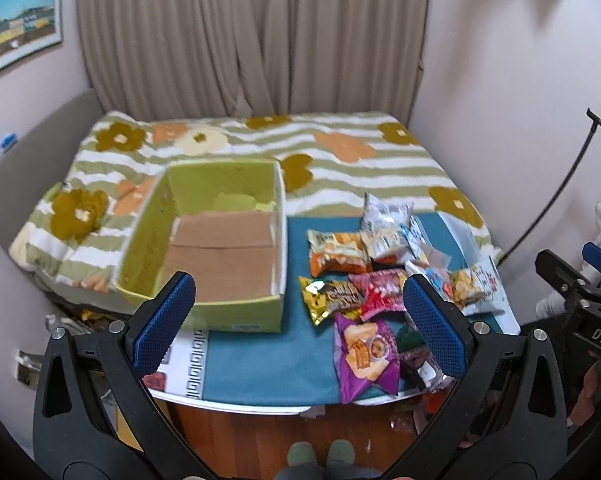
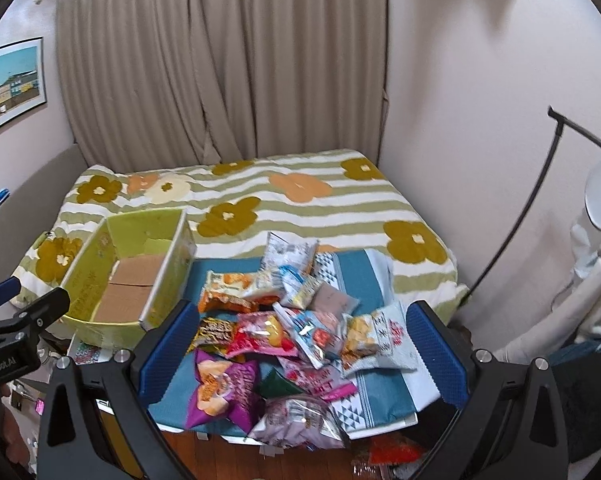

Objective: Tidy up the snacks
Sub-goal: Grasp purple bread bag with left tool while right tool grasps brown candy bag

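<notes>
Two hand-held grippers are hovering above a bed's foot, where a heap of crinkly foil snack packets (image 2: 284,320) is lying on a teal woven cloth (image 1: 260,356). The left gripper (image 1: 298,320) and the right gripper (image 2: 300,344) are both gaping wide, holding nothing. An empty lime-green cardboard box (image 1: 220,248) is sitting just left of the pile on the flower-patterned striped quilt (image 1: 340,160), seemingly placed close so the packets travel only a short way.

Bed (image 1: 340,168): box (image 1: 220,240), snacks (image 1: 380,280)
</notes>
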The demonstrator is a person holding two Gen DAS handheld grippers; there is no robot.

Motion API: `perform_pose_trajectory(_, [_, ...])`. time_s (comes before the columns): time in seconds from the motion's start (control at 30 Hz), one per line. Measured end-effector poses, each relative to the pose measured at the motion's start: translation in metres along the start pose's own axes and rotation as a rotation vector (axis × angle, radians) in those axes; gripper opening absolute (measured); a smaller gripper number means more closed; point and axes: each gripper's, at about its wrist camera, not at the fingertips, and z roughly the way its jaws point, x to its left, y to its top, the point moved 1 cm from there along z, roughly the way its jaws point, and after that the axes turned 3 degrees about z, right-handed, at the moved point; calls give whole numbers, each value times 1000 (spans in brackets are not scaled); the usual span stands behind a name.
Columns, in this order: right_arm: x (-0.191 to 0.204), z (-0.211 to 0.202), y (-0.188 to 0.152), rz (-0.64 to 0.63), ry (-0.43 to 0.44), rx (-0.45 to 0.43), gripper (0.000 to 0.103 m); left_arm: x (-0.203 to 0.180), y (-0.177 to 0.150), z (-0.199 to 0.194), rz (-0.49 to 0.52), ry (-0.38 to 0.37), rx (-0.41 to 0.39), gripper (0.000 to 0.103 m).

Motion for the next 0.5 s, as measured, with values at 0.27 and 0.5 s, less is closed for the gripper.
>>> perform_pose_trajectory(0.27, [-40, 26, -26, 86, -3, 160, 103, -19, -21, 65, 10, -119, 170, 103])
perform_pose_trajectory(0.5, [-76, 79, -72, 180, 110, 374, 103, -43, -54, 121, -28, -135, 316, 103])
